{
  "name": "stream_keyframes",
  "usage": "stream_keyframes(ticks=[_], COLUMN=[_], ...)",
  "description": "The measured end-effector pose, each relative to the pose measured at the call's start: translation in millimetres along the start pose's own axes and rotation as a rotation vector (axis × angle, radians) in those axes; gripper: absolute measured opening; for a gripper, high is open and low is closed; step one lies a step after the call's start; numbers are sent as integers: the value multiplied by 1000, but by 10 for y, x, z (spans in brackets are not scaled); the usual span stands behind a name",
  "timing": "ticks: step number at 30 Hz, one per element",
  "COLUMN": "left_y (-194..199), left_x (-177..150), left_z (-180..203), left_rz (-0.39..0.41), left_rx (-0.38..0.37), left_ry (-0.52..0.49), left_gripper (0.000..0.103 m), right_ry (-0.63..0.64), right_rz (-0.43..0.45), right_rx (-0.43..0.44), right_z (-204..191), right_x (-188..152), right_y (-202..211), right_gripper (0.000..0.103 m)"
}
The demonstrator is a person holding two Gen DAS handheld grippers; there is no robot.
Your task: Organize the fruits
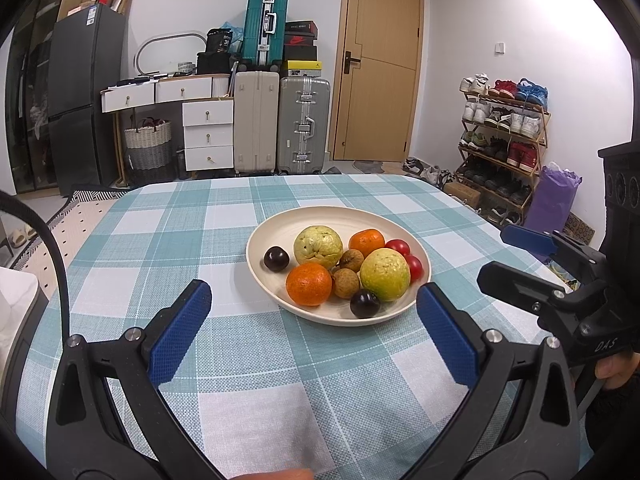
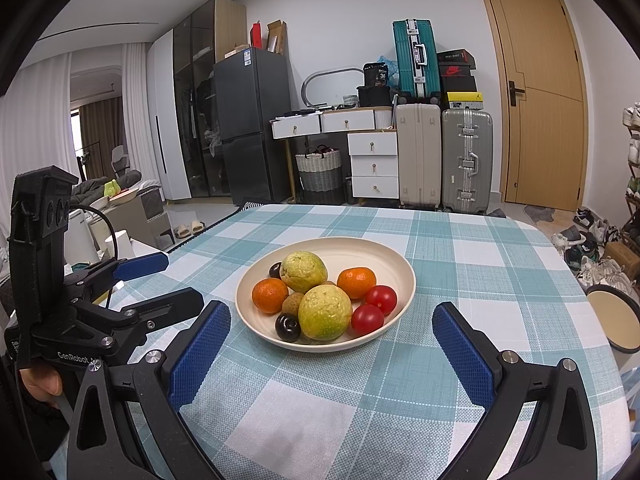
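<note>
A cream plate (image 1: 280, 222) (image 2: 384, 254) stands mid-table with mixed fruit: two yellow-green guavas (image 1: 385, 274) (image 2: 325, 312), two oranges (image 1: 309, 284) (image 2: 356, 282), two red tomatoes (image 1: 398, 246) (image 2: 367, 319), two dark plums (image 1: 365, 303) (image 2: 287, 327) and brown longans (image 1: 346, 283). My left gripper (image 1: 314, 294) is open and empty, just short of the plate's near rim. My right gripper (image 2: 331, 320) is open and empty, its fingers either side of the plate's near edge. Each gripper shows at the side of the other's view, the right gripper (image 1: 516, 258) and the left gripper (image 2: 160, 280).
The table has a teal-and-white checked cloth (image 1: 280, 380) (image 2: 460, 264). A round dark-rimmed stool or lid (image 2: 614, 316) sits off the table's right edge. Suitcases, drawers, a fridge and a shoe rack (image 1: 504, 140) stand behind.
</note>
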State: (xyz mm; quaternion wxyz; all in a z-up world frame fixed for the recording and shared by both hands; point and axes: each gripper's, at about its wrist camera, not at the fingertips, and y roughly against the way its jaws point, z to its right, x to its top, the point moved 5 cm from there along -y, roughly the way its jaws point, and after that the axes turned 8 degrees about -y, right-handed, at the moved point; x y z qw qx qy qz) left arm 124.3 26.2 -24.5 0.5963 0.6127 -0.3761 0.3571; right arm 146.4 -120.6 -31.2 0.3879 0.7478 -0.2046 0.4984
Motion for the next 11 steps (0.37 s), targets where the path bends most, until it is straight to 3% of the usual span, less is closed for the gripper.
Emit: stream_keyframes(ticks=[11], left_y=[-8], left_x=[14], left_z=[23], left_rz=[1], left_rx=[-1], left_ry=[0], left_gripper=[102], right_ry=[1], right_rz=[1], right_rx=[0], right_z=[-3], right_x=[1], right_y=[-2], right_gripper=[103])
